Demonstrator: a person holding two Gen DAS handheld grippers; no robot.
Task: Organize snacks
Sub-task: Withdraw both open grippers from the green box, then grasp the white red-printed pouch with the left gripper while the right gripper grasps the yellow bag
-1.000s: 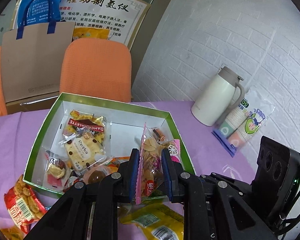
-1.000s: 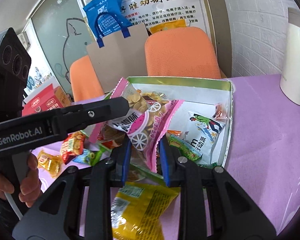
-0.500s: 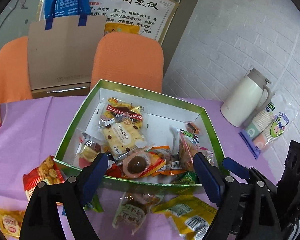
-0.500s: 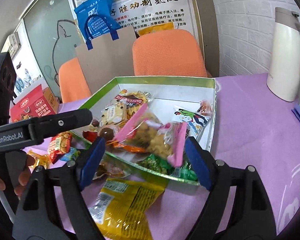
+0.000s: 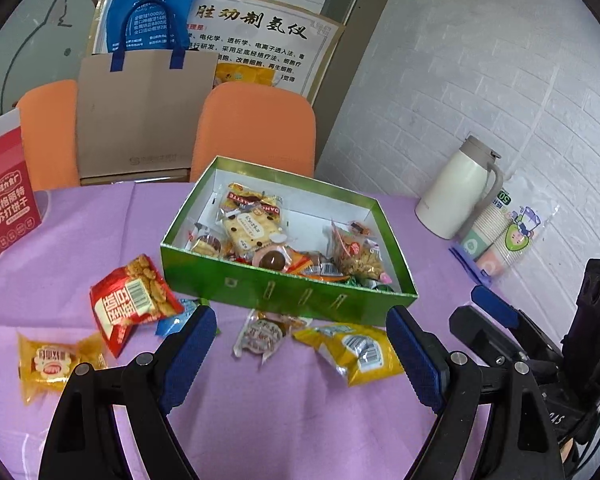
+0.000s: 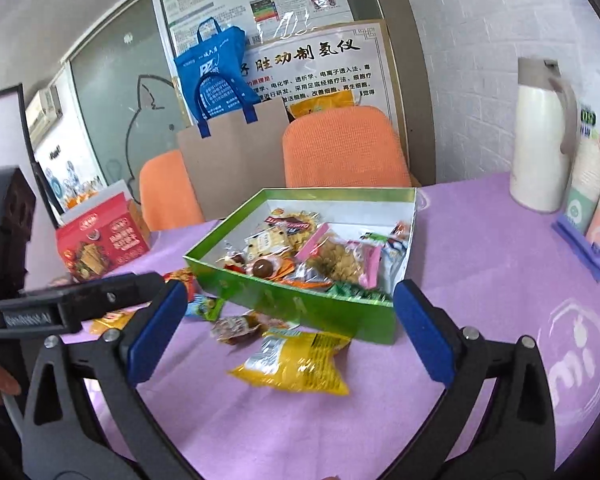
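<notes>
A green box (image 5: pixel 284 292) (image 6: pixel 292 304) sits mid-table on the purple cloth and holds several snack packets. Among them a pink-edged chip packet (image 5: pixel 356 256) (image 6: pixel 340 260) lies at its right end. Loose on the cloth in front lie a yellow packet (image 5: pixel 352 352) (image 6: pixel 296 364), a small round snack (image 5: pixel 260 336) (image 6: pixel 236 326), a red packet (image 5: pixel 132 300), a blue packet (image 5: pixel 176 318) and a small yellow packet (image 5: pixel 52 364). My left gripper (image 5: pixel 298 316) is open and empty, short of the box. My right gripper (image 6: pixel 290 292) is open and empty too, over the yellow packet.
A white thermos jug (image 5: pixel 456 192) (image 6: pixel 540 140) and a pack of paper cups (image 5: pixel 504 236) stand at the right by the brick wall. A red biscuit box (image 5: pixel 4 208) (image 6: pixel 100 240) stands at the left. Orange chairs (image 5: pixel 256 128) and a brown paper bag (image 5: pixel 140 120) are behind the table.
Both grippers were shut on the pink-edged chip packet over the box. They opened, the packet dropped into the box, and both pulled back toward the table's front.
</notes>
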